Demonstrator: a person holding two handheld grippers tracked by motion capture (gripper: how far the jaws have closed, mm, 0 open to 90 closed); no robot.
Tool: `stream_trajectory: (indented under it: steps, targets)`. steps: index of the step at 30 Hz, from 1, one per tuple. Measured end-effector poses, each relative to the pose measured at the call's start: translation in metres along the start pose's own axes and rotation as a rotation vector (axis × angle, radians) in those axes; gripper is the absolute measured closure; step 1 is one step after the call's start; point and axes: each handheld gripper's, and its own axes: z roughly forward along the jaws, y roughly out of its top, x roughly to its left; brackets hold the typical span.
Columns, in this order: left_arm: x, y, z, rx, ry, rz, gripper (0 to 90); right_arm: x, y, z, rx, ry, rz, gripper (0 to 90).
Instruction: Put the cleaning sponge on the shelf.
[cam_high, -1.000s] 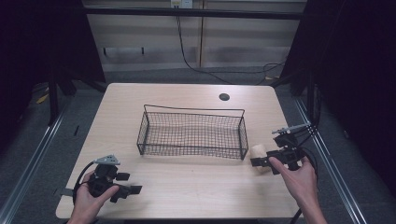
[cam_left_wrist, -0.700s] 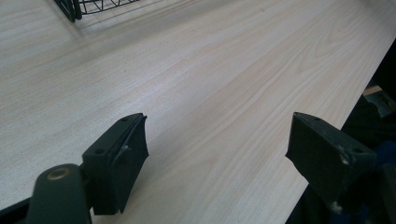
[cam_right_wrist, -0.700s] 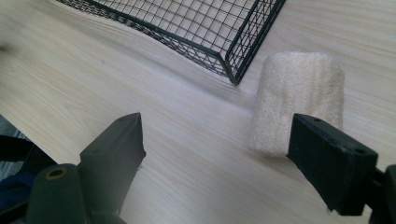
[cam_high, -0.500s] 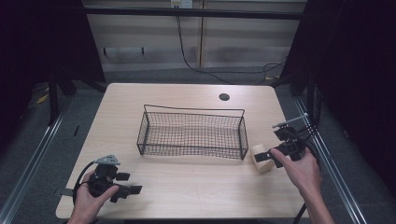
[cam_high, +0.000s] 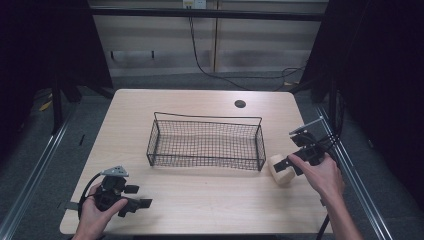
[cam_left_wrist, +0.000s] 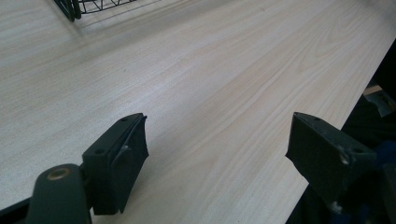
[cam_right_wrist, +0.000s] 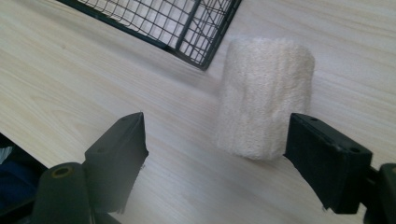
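Roll (cam_right_wrist: 264, 100) of pale, rough-woven stuff stands on the table (cam_high: 210, 195), just beside the right-hand end of the wire basket (cam_high: 205, 144) and on the near side of its corner. In my right gripper view it stands upright between my two jaws, closer to the one on the right side of that view, its lower edge near that pad. I cannot see either pad pressing on it; there is bare wood between the roll and the jaw on the left of that view. So my right gripper (cam_right_wrist: 215, 161) is spread around the roll, not pinching it. Its jaws have just been closing a little, with the roll between them.

From the high view, my right gripper (cam_high: 281, 166) reaches in from the table's right edge, pointing toward the basket, with my hand (cam_high: 320, 175) behind it and the cable trailing off toward the right. The roll (cam_high: 280, 170) shows pale at the tips.

My left gripper (cam_high: 142, 204) lies low at the near left corner of the table, well apart from the basket and the roll, held in my left hand (cam_high: 95, 215). In my left gripper view its jaws stand wide apart (cam_left_wrist: 215, 158) over bare wood, holding nothing, and a corner of the basket (cam_left_wrist: 74, 7) shows at the top.
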Motion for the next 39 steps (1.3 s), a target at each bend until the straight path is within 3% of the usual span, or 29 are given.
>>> stream_trajectory:
  steps: [10,21,32,39]
  targets:
    - [0.000,0.000,0.000,0.002,-0.005,0.001,19.8,-0.016,0.008,0.011,0.043,-0.011,0.031,18.7]
    - [0.000,0.000,0.001,0.001,-0.004,-0.001,19.8,-0.028,0.018,0.031,0.135,-0.040,0.062,18.6]
    - [0.000,0.000,0.000,-0.001,-0.002,-0.003,19.8,-0.031,0.025,0.044,0.175,-0.062,0.078,20.0]
    - [0.001,0.000,0.000,0.002,-0.005,0.000,19.8,-0.028,0.027,0.055,0.213,-0.080,0.063,23.7]
